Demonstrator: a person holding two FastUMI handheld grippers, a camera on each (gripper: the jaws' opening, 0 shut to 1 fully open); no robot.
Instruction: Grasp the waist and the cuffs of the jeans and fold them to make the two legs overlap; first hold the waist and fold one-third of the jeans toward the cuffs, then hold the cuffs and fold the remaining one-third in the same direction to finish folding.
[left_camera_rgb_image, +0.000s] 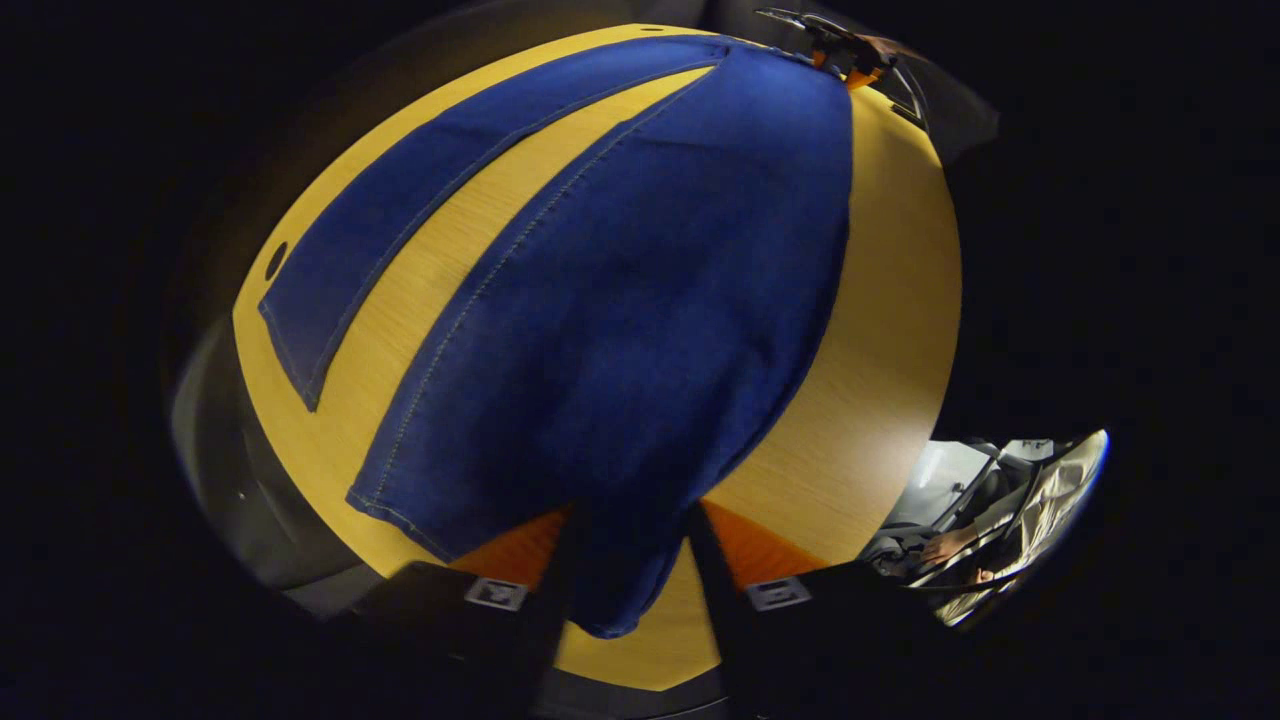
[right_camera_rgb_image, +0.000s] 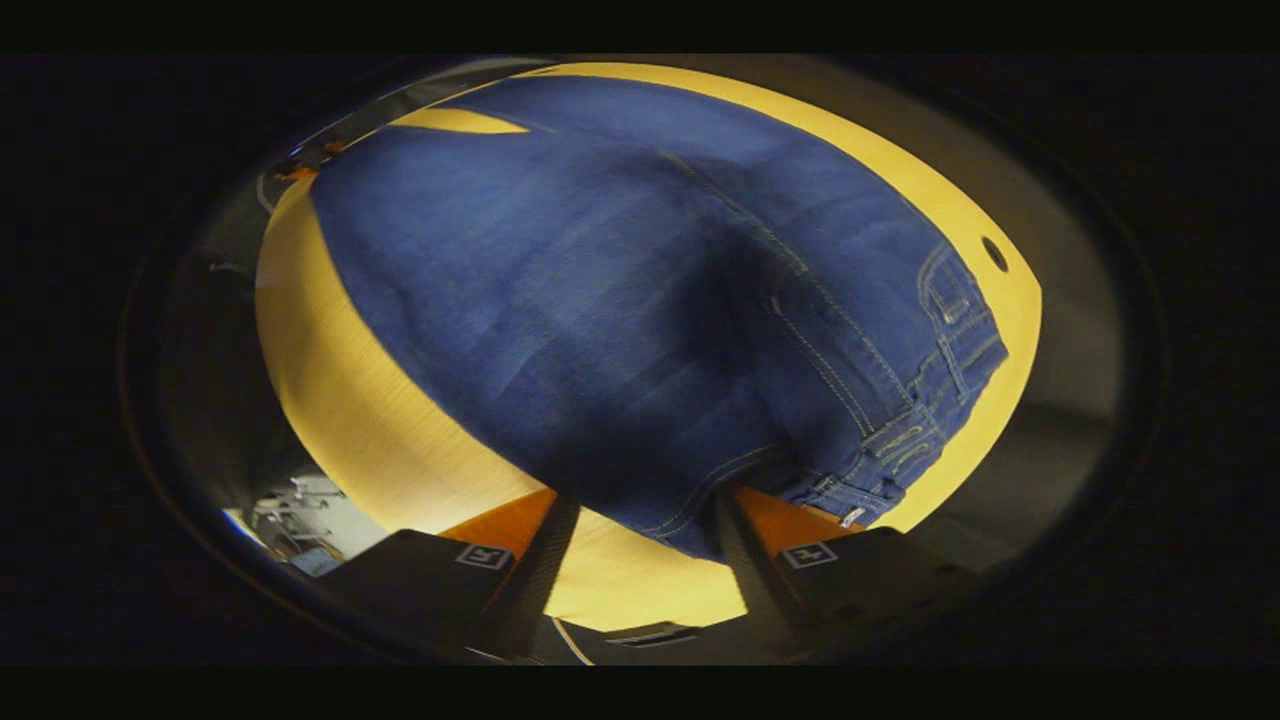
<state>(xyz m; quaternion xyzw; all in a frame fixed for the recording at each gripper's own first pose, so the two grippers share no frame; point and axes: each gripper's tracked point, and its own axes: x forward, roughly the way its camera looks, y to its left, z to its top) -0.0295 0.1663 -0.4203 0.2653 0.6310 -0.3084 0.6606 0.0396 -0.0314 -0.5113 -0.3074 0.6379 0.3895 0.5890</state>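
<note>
Jeans spread on table, legs apart. Left gripper pinches cuff, right gripper holds waist edge. Advice – lift both together, carry near leg squarely onto far leg, seams aligned.

The left gripper is hanging low over the near edge of the desk, its two dark fingers standing a little apart with a fold of the jeans bunched between them; whether both are pressing on the cloth is hard to tell. The right gripper is likewise reaching over the desk's edge, its fingers parted, denim near the waist dipping between them. In the left gripper view, the right gripper is showing small at the desk's far edge.
</note>
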